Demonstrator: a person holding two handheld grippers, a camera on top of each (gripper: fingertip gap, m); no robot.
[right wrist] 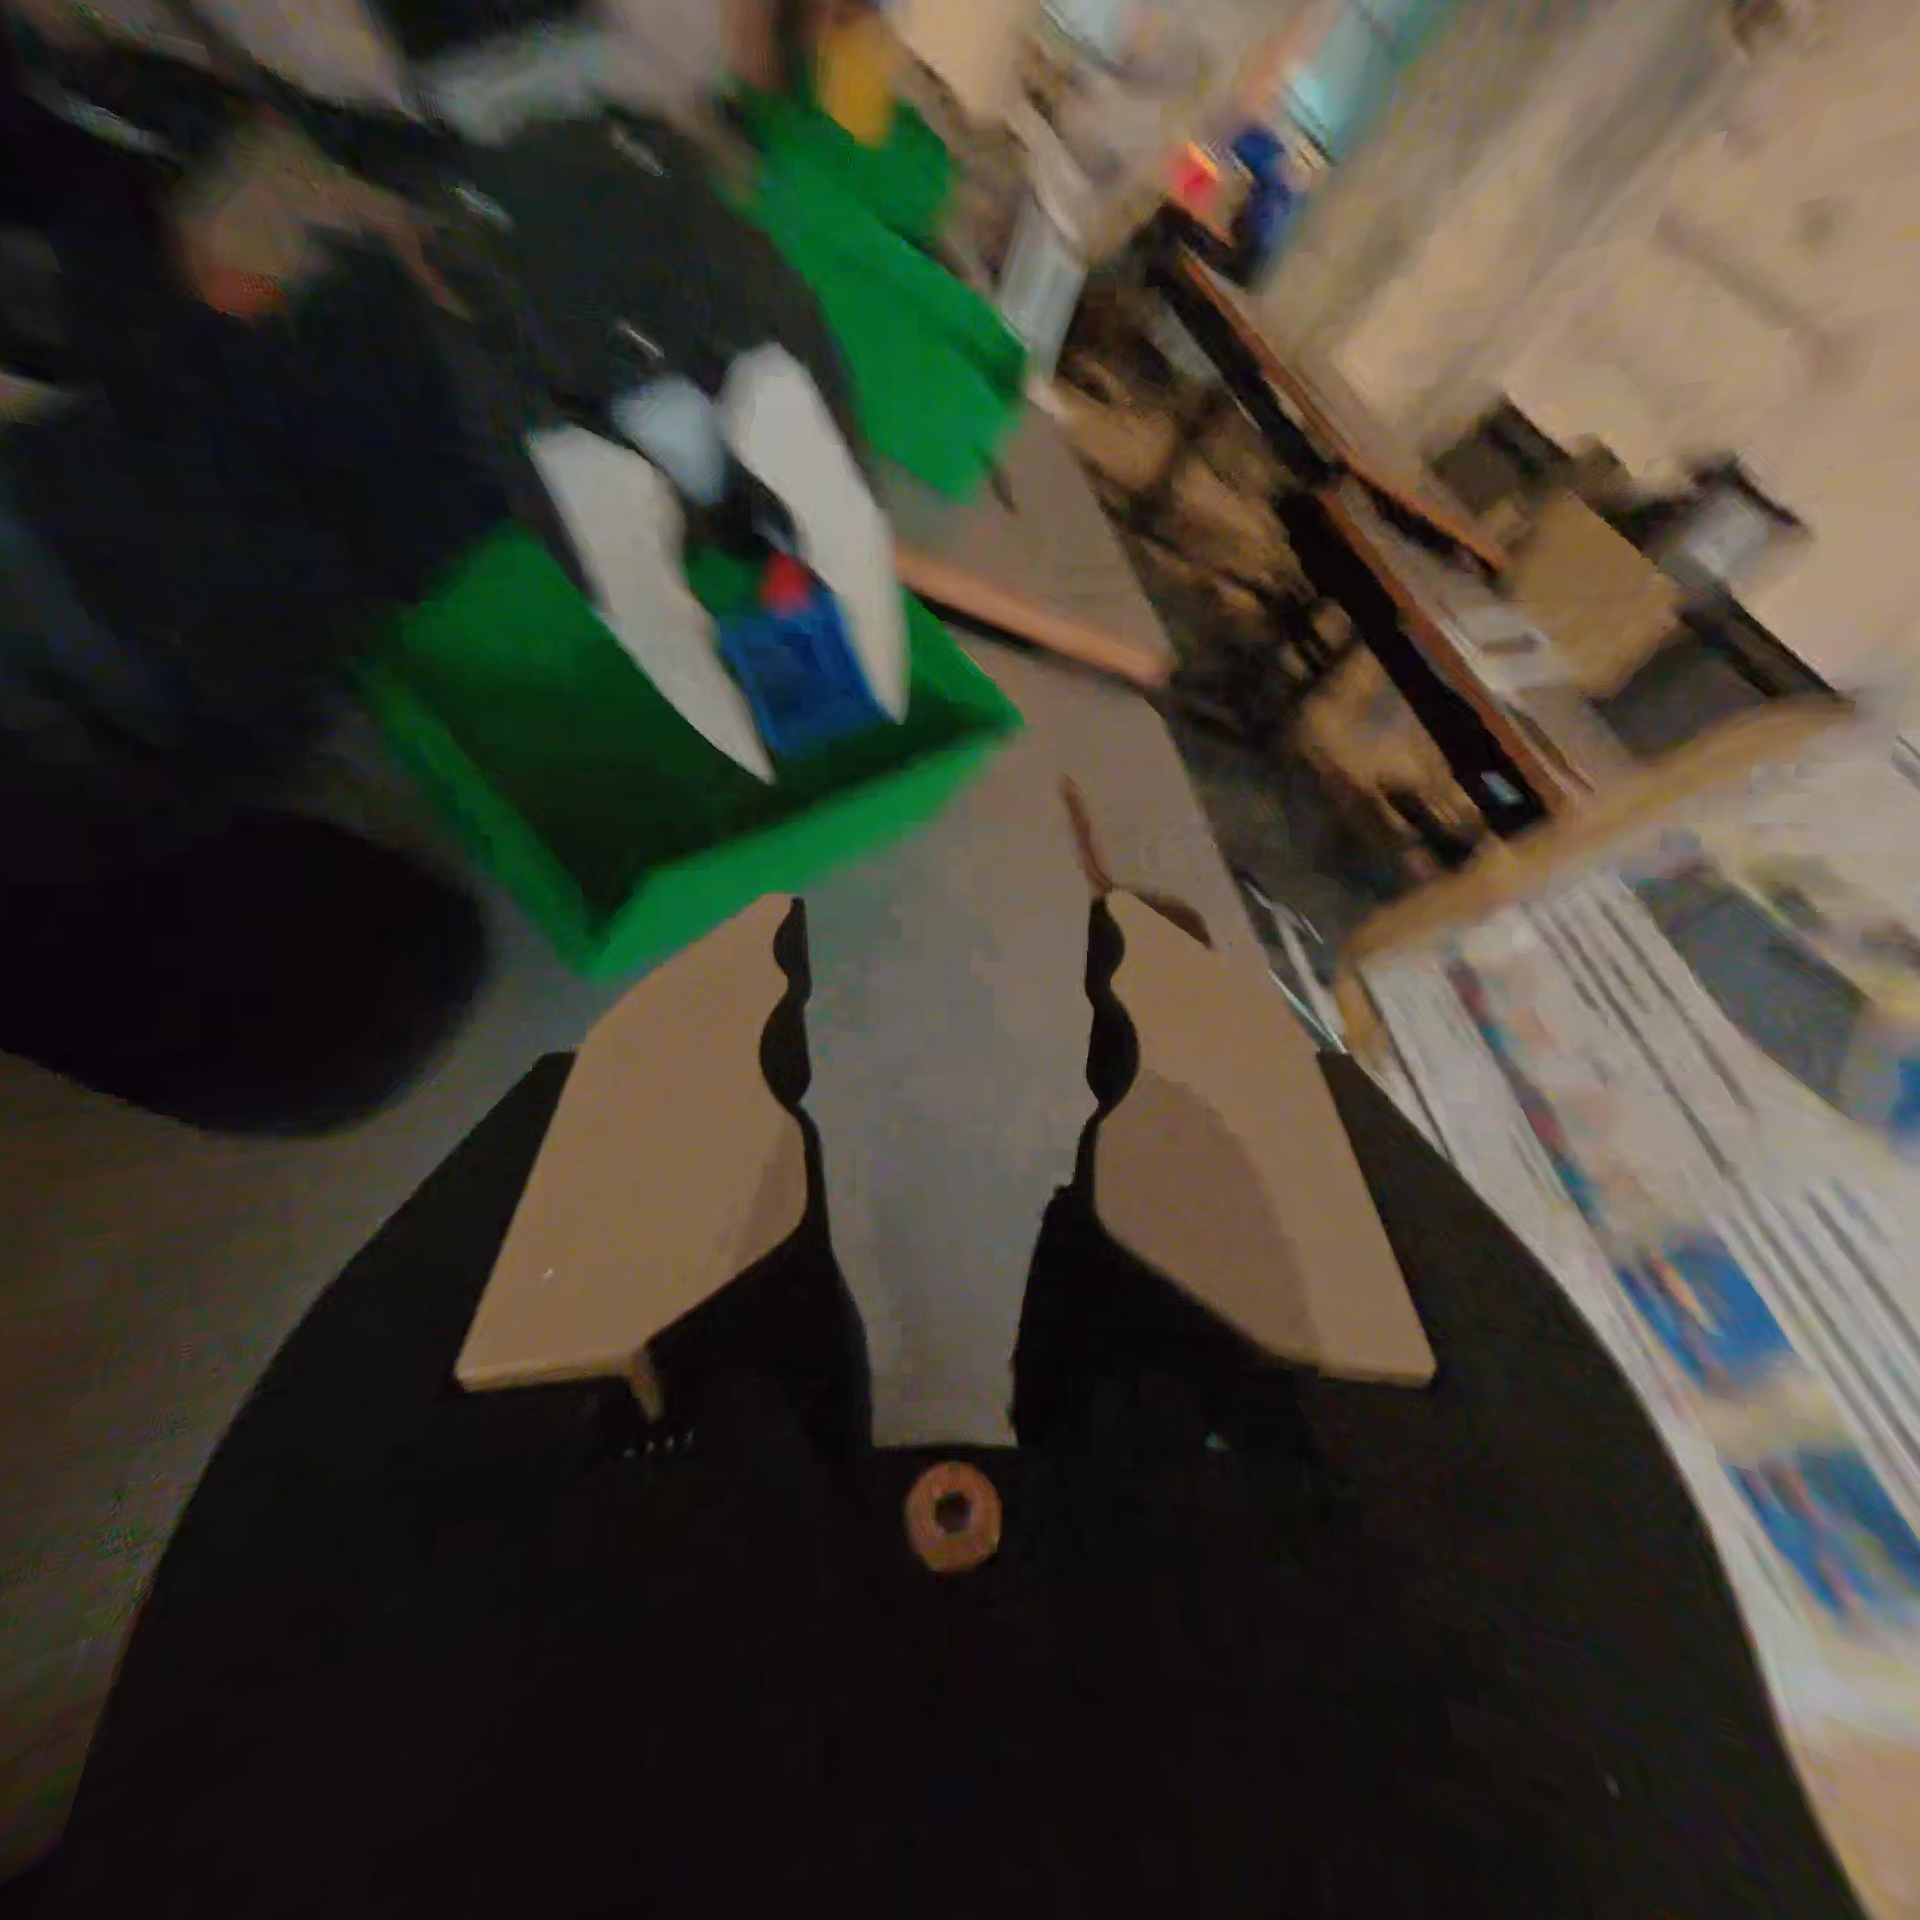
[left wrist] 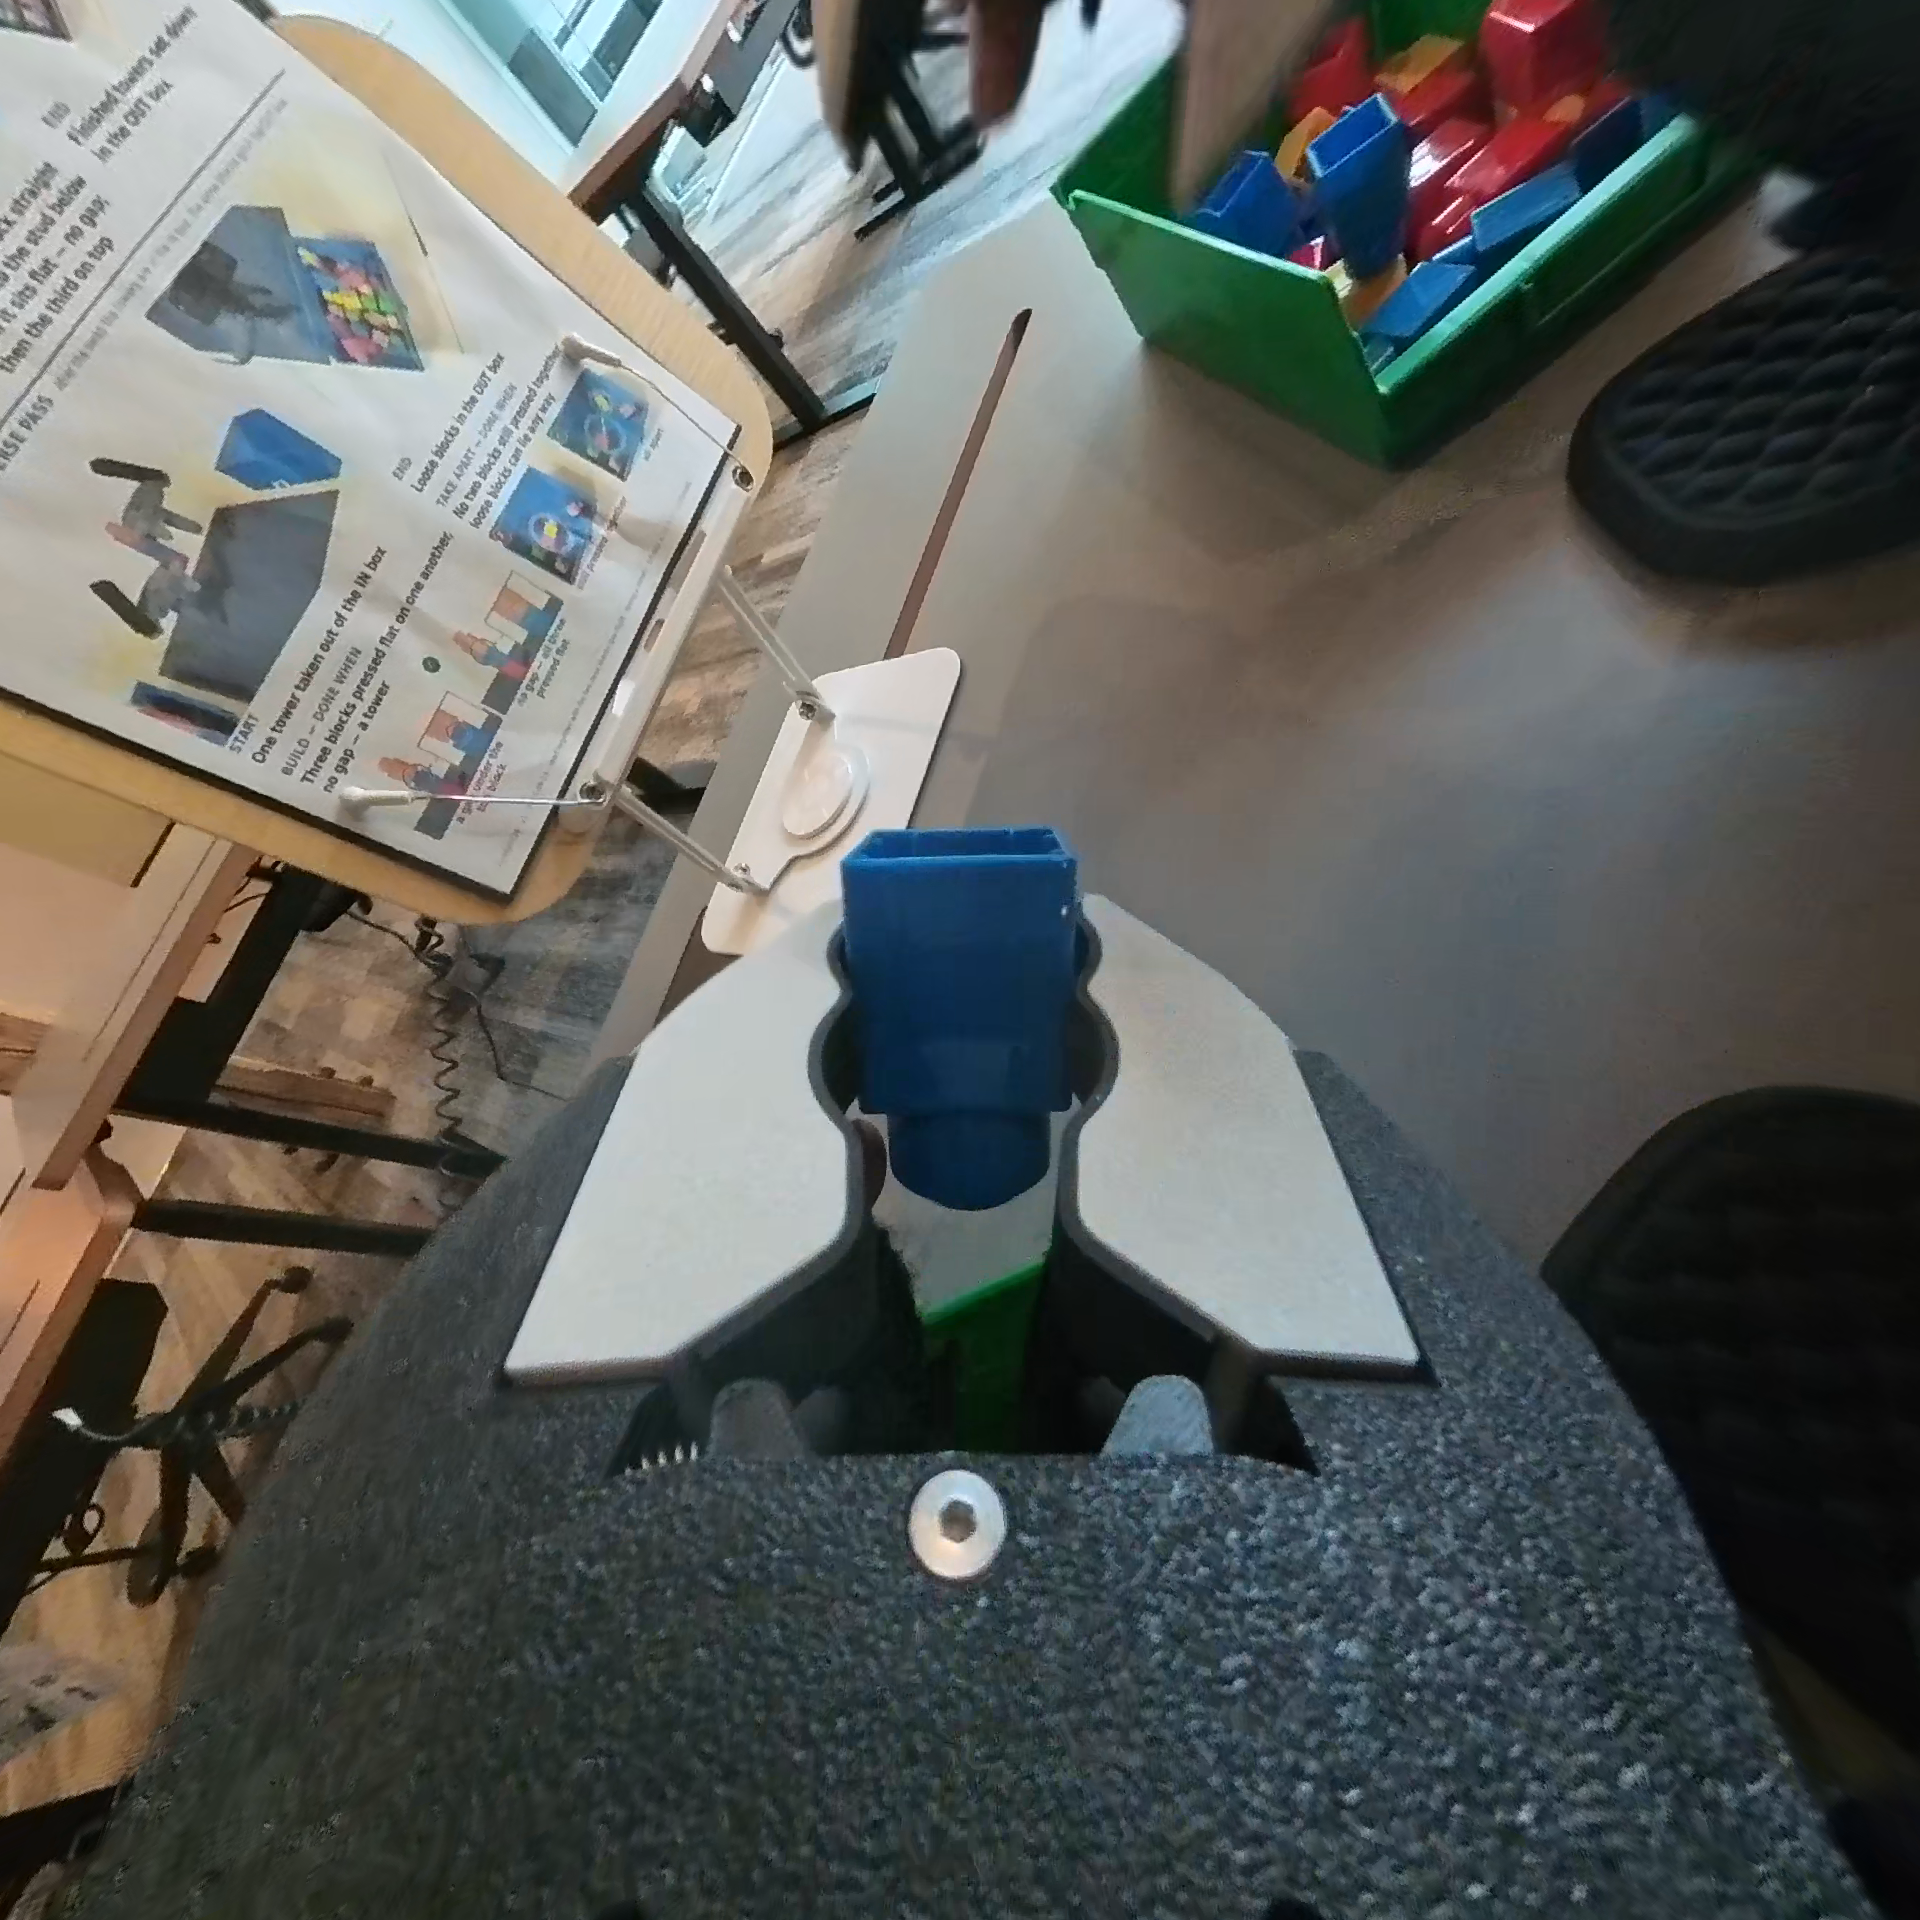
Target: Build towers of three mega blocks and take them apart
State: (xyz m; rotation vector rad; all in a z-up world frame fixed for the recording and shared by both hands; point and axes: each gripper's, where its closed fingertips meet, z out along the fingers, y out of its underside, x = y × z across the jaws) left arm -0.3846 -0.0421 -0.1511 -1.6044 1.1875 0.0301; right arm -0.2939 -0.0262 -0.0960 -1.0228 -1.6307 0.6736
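Note:
My left gripper (left wrist: 961,935) is shut on a blue mega block (left wrist: 961,997), with the block's hollow end pointing away from the camera and its stud towards it. In the blurred right wrist view, the left gripper (right wrist: 826,738) holds this blue block (right wrist: 800,665) over a green bin (right wrist: 623,748). My right gripper (right wrist: 945,920) is open and empty above the grey table (right wrist: 935,1143). A second green bin (left wrist: 1299,312) at the far right holds several red, blue and yellow blocks. A blurred finger (left wrist: 1221,104) of the right gripper shows above it.
A printed instruction sheet on a wooden stand (left wrist: 343,468) is at the left, with its white base (left wrist: 873,748) on the table edge. Black mesh chair parts (left wrist: 1766,416) (left wrist: 1766,1403) are at the right. Desks and floor lie beyond the table.

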